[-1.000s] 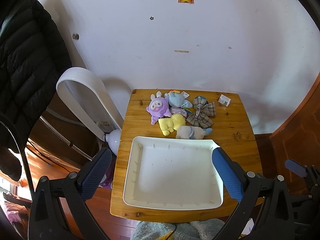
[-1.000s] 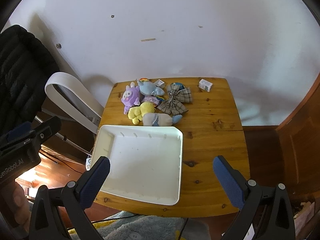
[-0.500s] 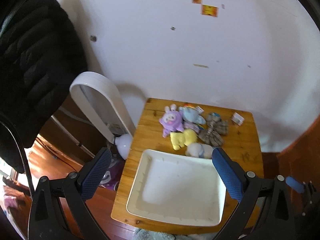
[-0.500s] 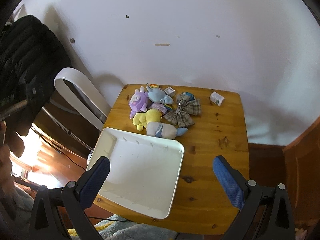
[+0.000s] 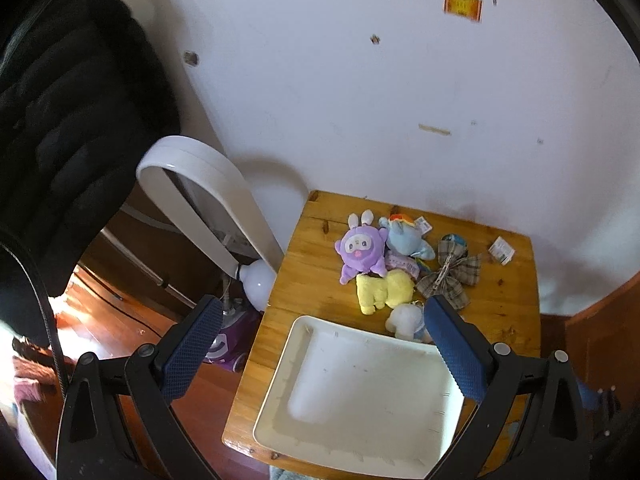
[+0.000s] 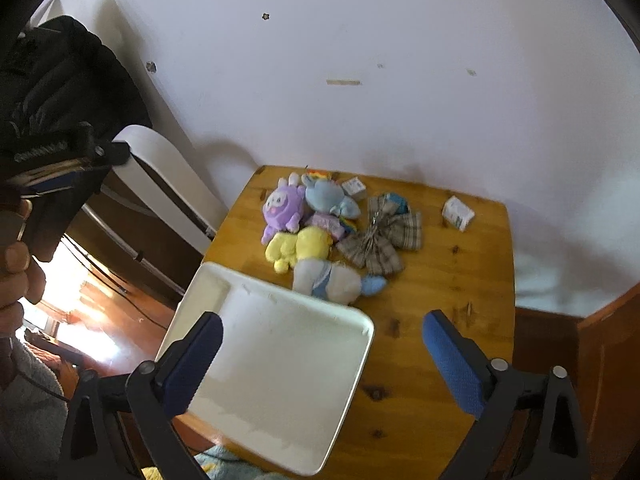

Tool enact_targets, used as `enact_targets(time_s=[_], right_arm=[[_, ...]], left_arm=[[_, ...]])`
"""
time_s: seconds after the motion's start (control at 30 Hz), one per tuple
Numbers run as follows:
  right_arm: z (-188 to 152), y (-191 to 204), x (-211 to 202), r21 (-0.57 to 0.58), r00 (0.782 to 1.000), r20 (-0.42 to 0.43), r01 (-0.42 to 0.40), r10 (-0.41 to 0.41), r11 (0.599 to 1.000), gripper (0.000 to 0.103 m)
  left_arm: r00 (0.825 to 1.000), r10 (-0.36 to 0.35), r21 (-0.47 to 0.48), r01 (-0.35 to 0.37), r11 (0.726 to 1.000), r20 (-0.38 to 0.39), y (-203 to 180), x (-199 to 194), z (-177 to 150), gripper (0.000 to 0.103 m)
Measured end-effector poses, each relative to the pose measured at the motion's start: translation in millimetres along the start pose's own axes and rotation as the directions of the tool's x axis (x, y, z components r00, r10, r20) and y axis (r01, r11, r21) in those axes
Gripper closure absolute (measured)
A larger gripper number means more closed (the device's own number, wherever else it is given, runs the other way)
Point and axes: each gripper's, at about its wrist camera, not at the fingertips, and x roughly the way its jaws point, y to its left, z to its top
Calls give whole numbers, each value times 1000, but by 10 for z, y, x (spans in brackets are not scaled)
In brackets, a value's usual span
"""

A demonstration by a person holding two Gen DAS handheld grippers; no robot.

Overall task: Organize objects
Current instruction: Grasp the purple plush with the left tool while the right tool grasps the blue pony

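A white tray [image 5: 320, 344] [image 6: 352, 324] lies on the near left of a small wooden table [image 5: 312, 280] [image 6: 460, 288]. Behind it lie a purple plush [image 5: 360, 248] [image 6: 282, 208], a blue plush [image 5: 406, 238] [image 6: 328, 196], a yellow plush [image 5: 382, 290] [image 6: 298, 248], a white-and-blue plush [image 5: 404, 320] [image 6: 332, 282] and a plaid bow [image 5: 450, 276] [image 6: 380, 236]. A small white box [image 5: 501, 250] [image 6: 457, 213] sits at the far right. My left gripper [image 5: 320, 344] and right gripper [image 6: 322, 350] are both open, empty, high above the tray.
A white wall stands behind the table. A white oval fan [image 5: 200, 200] [image 6: 168, 176] and a black jacket [image 5: 60, 100] are to the left. A purple appliance [image 5: 228, 344] sits on the floor. Wooden panelling [image 6: 600, 360] is at the right.
Both grippers have risen and pulled back to the left, so the table looks smaller and shifted right. The objects on the table have not moved.
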Motion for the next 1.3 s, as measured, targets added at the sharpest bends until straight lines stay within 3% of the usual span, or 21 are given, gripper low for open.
enact_targets(time_s=[0.17,0.33,0.53,0.67,0.9,1.17,1.3], right_arm=[[355,-22,233,-56,996,27,86,-85,995,6],[757,-27,585,-118,994,50,105,-100,987,6],[1175,81,1377,-237,989,62,145,-134,961,6],[1274,134,1963,-312,987,47,163,-156,936,6],[1276,119,2927,-403,981,-29,165,-192,900,6],[1261,177,3380,-476,982,-33,150,-188,867,6],[1233,232,3570,-511,975,-30,174,-220,842,6]], left_arm=[[997,-29,16,30,999,-66,-105,434,175,2],[989,-63,30,68,997,-137,-219,1012,376,2],[976,-33,52,45,998,-215,-313,1785,522,2],[964,-15,77,37,996,-264,-321,2250,540,2],[930,-69,79,104,991,-361,-354,3014,514,2],[878,-166,2,187,982,-449,-412,3624,451,2],[865,-187,-22,200,980,-466,-445,3772,425,2]])
